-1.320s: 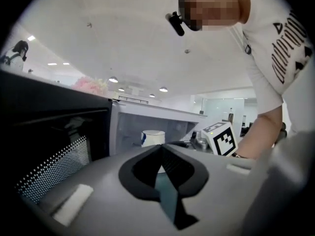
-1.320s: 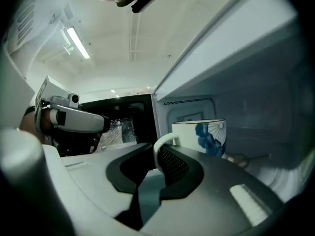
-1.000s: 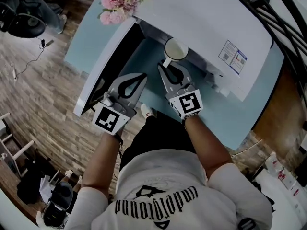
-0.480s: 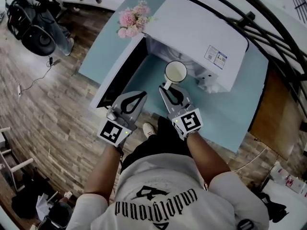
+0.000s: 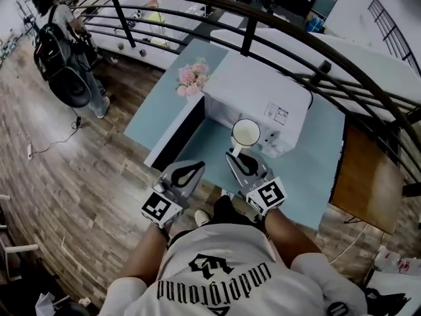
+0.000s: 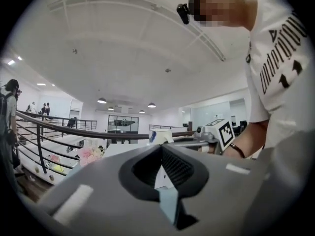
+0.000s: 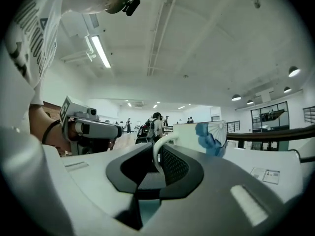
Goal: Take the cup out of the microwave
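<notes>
**Cup held at the microwave mouth**

The right gripper (image 5: 233, 157) has its jaws closed on the curved handle of the white ceramic cup with a blue print (image 7: 203, 134). The cup stands upright at the centre of the head view, just in front of the open cavity of the white microwave (image 5: 260, 92) and above the pale blue table (image 5: 299, 176). The left gripper (image 5: 194, 168), jaws together and empty, hovers at lower left of the cup, beside the open microwave door (image 5: 176, 135). Pink flowers (image 5: 191, 77) stand at the microwave's upper left corner.
</notes>
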`<action>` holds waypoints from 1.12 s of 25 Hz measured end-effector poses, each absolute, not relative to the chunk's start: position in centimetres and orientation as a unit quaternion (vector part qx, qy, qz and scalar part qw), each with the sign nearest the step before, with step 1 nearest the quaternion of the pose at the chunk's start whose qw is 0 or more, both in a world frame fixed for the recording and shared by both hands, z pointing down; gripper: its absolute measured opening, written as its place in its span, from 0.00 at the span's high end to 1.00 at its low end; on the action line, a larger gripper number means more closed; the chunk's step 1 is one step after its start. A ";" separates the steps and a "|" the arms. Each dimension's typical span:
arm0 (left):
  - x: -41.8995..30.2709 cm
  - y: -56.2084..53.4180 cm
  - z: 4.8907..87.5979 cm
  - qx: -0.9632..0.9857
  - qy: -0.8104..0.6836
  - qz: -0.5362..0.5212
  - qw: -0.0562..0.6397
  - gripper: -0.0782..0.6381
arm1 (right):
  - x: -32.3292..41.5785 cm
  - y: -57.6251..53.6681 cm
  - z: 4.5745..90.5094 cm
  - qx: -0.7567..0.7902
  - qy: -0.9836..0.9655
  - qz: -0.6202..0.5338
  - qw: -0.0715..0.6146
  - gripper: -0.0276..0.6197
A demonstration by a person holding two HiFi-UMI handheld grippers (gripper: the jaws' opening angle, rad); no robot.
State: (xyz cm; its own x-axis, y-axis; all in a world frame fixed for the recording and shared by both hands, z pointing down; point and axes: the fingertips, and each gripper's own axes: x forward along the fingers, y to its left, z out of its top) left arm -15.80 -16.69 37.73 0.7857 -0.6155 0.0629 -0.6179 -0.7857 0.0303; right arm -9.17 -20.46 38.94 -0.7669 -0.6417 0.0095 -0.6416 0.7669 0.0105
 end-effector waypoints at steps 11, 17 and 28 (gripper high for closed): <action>-17.9 -13.7 33.7 0.938 -0.347 0.009 -0.014 0.82 | -9.7 -15.7 31.2 0.328 -0.943 -0.046 -0.024 0.88; -18.3 -12.6 32.7 0.937 -0.349 0.004 -0.025 0.82 | -9.5 -14.2 30.4 0.334 -0.941 -0.047 -0.026 0.88; -15.8 -10.9 32.9 0.931 -0.364 0.006 -0.021 0.82 | -6.1 -12.4 29.3 0.320 -0.945 -0.051 -0.032 0.88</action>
